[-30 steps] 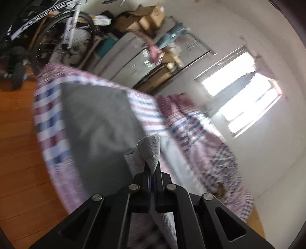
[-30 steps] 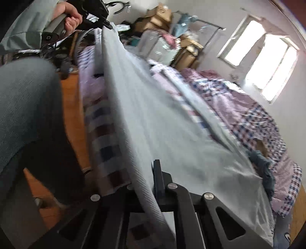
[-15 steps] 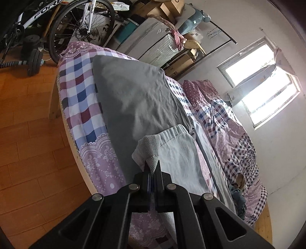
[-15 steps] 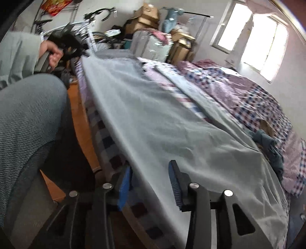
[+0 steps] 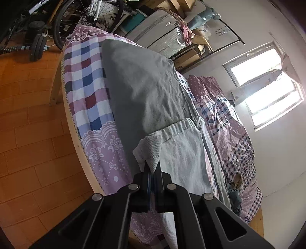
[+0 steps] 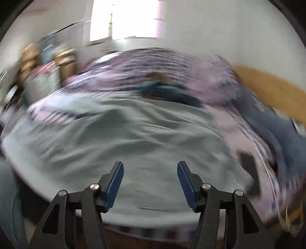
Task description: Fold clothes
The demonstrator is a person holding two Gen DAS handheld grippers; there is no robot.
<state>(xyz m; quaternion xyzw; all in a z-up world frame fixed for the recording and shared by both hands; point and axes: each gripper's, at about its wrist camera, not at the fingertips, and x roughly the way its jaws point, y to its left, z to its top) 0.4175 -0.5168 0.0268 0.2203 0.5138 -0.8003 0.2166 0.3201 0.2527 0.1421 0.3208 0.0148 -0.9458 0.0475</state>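
Sunlit and cluttered, the bedroom is giving the work a checked bed (image 5: 86,82) as its surface, with boxes and a bicycle (image 5: 91,17) far beyond the left gripper (image 5: 153,168). That gripper is pressed together on a corner of the waistband of the grey trousers (image 5: 179,153), which are lying just ahead of its tips along the bed. The right gripper (image 6: 150,182) is opening, its jaws spreading with nothing between them, cloth lying below and ahead of it.

To do this step well, the left gripper should be keeping the corner low and taut while the right one is finding a fresh edge — grabbing a single clean hem, not a bunch.

The trousers are looking pale grey, soft and creased, with an elastic, stitched waistband — one layer is lying over a darker grey one.
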